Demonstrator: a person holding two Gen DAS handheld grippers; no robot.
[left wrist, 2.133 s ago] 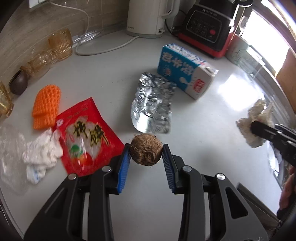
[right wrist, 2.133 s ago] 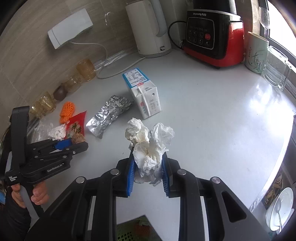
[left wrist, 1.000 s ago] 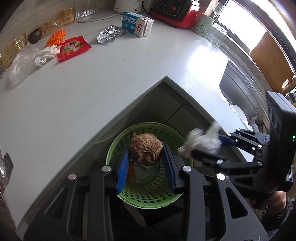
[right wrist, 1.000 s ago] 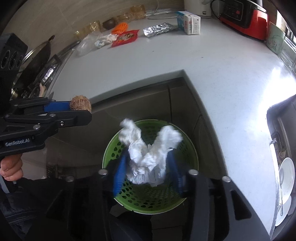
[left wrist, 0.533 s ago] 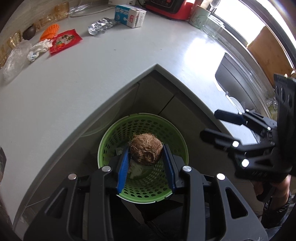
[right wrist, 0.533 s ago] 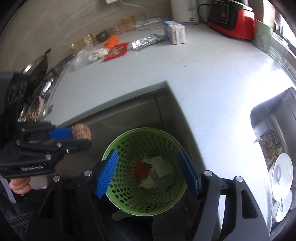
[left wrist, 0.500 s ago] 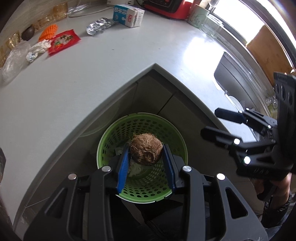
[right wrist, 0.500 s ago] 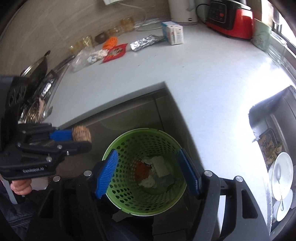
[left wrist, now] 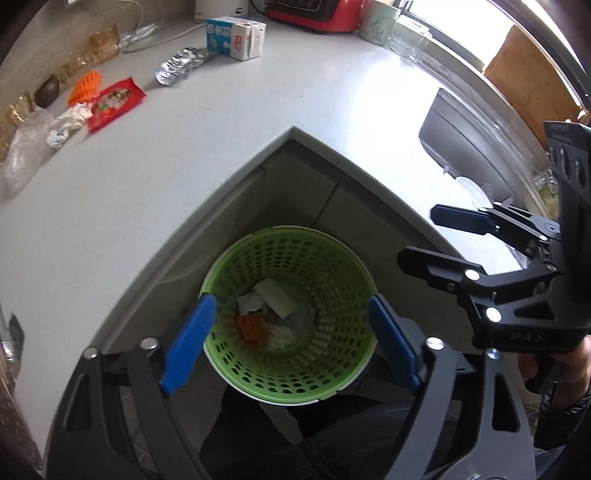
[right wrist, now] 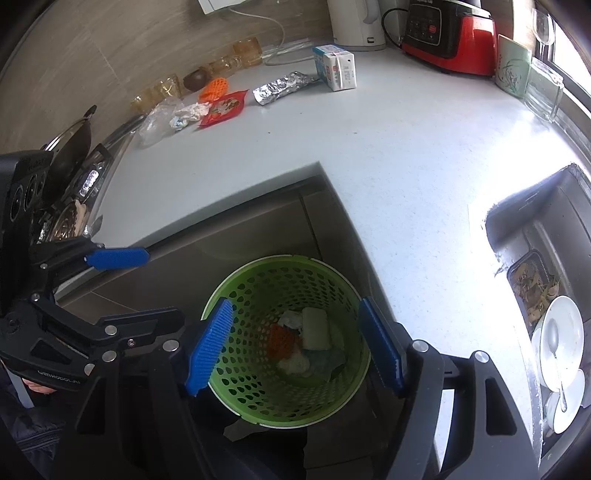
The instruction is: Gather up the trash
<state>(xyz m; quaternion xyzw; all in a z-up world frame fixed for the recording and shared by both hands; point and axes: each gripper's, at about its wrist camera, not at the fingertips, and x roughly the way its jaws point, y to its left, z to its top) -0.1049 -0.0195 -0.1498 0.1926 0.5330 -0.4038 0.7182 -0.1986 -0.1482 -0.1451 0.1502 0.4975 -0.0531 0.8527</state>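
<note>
Left wrist view: the left gripper (left wrist: 291, 343) hangs over the green basket (left wrist: 347, 266) with its blue pads spread wide and nothing between them. Scraps lie in the basket's bottom, among them an orange piece (left wrist: 251, 328) and a pale block (left wrist: 277, 297). The right gripper (left wrist: 424, 240) shows at the right, also parted and empty. Far back on the bench (left wrist: 221, 147) wait the milk carton (left wrist: 236, 33), the foil (left wrist: 181, 64), the red packet (left wrist: 114, 103), the orange mesh (left wrist: 85, 85), a crumpled tissue (left wrist: 70, 122) and a clear bag (left wrist: 24, 155).

Right wrist view: the right gripper (right wrist: 295, 347) is likewise spread apart above the basket (right wrist: 354, 291), empty; the left gripper (right wrist: 125, 288) sits beside it, parted. The same trash lies grouped near the wall: carton (right wrist: 334, 66), foil (right wrist: 282, 86), packet (right wrist: 223, 109).

The drop looks finished, so the next step is probably the return trip. Lifting clear of the bench edge first, then approaching each flat piece low and from the side, should help the pads catch an edge.
</note>
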